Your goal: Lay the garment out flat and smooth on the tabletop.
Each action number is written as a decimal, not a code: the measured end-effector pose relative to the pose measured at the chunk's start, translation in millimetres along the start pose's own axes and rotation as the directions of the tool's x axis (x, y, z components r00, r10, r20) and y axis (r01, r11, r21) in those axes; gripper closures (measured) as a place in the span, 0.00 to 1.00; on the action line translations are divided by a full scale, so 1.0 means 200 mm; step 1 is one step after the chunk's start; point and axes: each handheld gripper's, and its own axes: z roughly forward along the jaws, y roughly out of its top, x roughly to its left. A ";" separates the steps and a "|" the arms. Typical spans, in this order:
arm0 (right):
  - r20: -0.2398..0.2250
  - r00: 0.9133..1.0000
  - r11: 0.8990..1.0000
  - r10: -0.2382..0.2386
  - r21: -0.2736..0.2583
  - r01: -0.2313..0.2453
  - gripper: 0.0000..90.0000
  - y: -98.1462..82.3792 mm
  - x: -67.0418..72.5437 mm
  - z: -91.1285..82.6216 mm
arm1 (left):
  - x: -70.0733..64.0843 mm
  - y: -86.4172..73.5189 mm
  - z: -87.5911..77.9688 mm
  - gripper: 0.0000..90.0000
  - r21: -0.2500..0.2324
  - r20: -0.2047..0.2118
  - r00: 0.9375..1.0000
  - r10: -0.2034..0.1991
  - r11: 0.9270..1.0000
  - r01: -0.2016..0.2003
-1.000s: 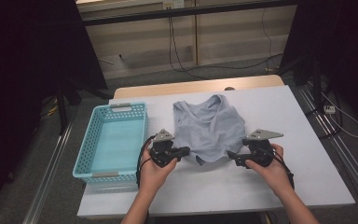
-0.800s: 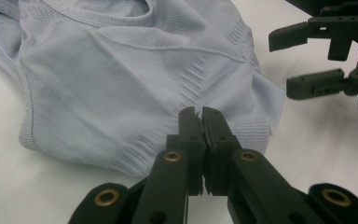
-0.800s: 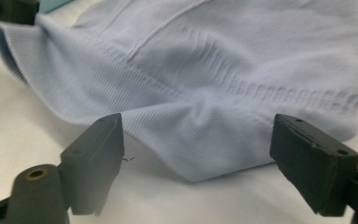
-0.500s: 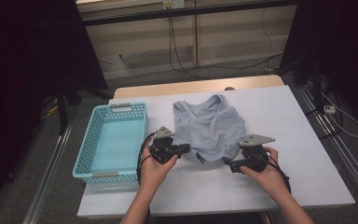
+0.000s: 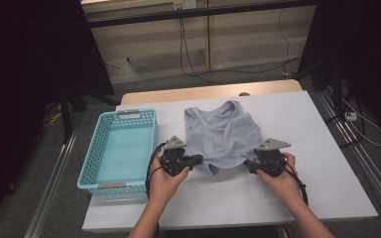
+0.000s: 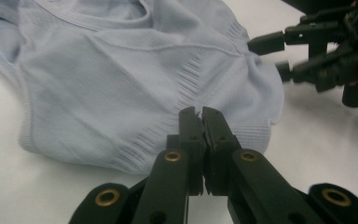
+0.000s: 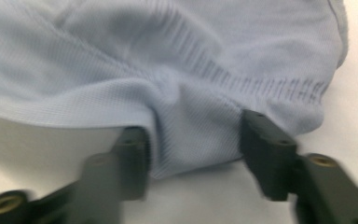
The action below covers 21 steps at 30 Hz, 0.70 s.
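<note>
Two hand-held grippers work on one pale blue knitted sleeveless top (image 5: 223, 134), which lies spread on the white table (image 5: 317, 148), its near hem toward the person. Beside it, to the left, stands a light blue perforated plastic basket (image 5: 119, 148), with nothing in it.

The left gripper (image 6: 201, 114) has its jaws fully together at the near hem; a small pinch of fabric seems to be caught between the tips, so I judge it is already holding the cloth. The right gripper (image 7: 193, 128) stands about half open, and its jaws have just been closing. A fold of the hem lies between them, but the pads do not yet press on it.

To do this step well, I think the right gripper should close completely on the hem band, not on the thin single layer above it, because the ribbed edge slips less. Both grips should sit at similar height on the hem, well apart, so the top lifts evenly. Lifting before the right side is firm may drop one corner.
</note>
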 end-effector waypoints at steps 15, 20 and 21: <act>-0.035 0.997 0.989 0.066 -0.128 -0.070 0.94 0.10 -0.11 -0.19 | -0.09 0.00 0.09 0.97 0.021 0.014 0.998 0.062 0.998 -0.063; -0.040 0.996 0.989 0.083 -0.115 -0.088 0.95 0.07 -0.12 -0.16 | -0.08 -0.01 0.09 0.85 0.020 0.039 0.998 0.048 0.999 -0.049; -0.043 0.995 0.989 0.091 -0.116 -0.095 0.95 0.07 -0.12 -0.16 | -0.08 -0.02 0.09 0.81 0.018 0.040 0.998 0.048 0.999 -0.049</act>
